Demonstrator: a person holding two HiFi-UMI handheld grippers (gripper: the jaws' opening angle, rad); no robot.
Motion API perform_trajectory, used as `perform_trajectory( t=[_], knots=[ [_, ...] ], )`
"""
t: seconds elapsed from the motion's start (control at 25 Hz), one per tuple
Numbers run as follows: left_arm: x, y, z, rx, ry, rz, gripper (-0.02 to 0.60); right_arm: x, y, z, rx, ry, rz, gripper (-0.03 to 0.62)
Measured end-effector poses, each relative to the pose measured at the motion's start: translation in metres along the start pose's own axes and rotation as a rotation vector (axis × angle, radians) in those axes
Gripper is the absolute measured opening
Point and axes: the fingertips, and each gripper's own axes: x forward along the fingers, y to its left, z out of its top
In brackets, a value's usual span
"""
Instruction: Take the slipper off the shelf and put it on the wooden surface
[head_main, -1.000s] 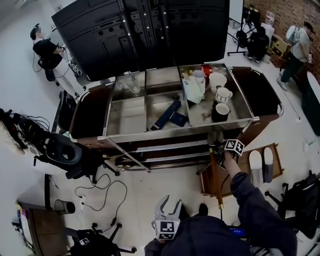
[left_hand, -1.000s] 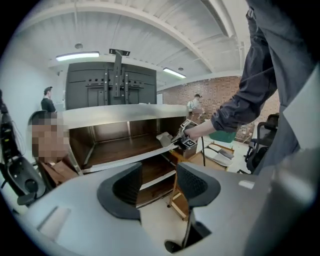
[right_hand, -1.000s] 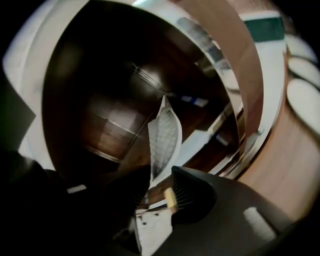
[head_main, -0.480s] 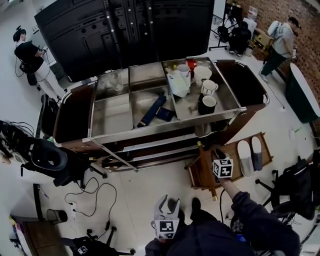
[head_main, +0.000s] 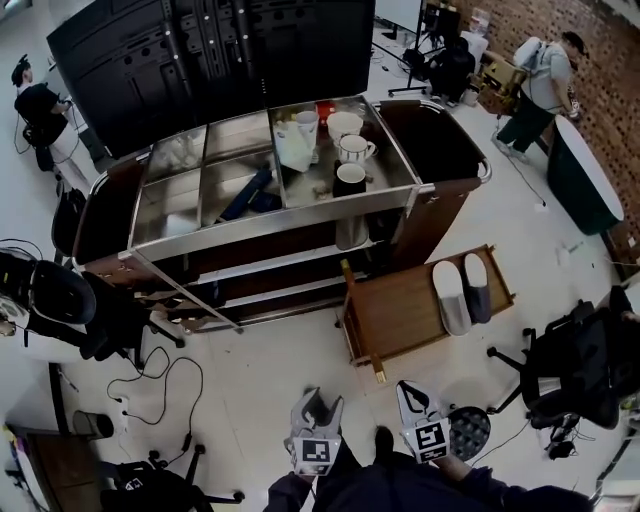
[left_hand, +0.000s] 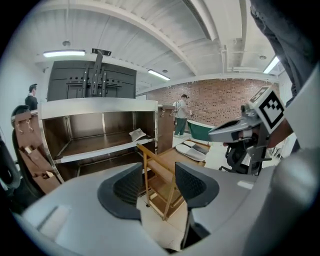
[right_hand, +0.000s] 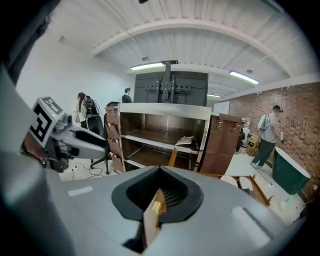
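With the white fabric slipper already lying beside a grey slipper on the low brown wooden surface at right, hold the empty left gripper, jaws apart, and the right gripper, jaws together on nothing, near and well clear of both.

We see our right gripper with jaws together, the shelf far ahead, and slippers on the wooden surface at right.

No legible text, label or number shows anywhere.
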Motion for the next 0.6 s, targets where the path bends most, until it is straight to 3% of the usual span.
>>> perform_trajectory(
  t=[0.16,0.36,0.48,0.6],
  knots=[
    [-0.023,-0.086,0.004,-0.011,-0.026,0.02,0.216,-0.085,-0.01,-0.019,-0.044,-0.059,0.054,0.0],
    [-0.062,-0.203,-0.012,-0.097,-0.027,0.028,0.216,-0.17,-0.018,-0.043,-0.161,-0.061,0.108,0.0],
    [-0.084,-0.254,-0.017,-0.063,-0.02,-0.004,0.216,-0.198,-0.012,-0.056,-0.162,-0.074,0.135,0.0],
    [-0.104,-0.273,-0.023,-0.009,-0.015,-0.012,0.216,-0.217,0.004,-0.059,-0.166,-0.097,0.151,0.0]
  ],
)
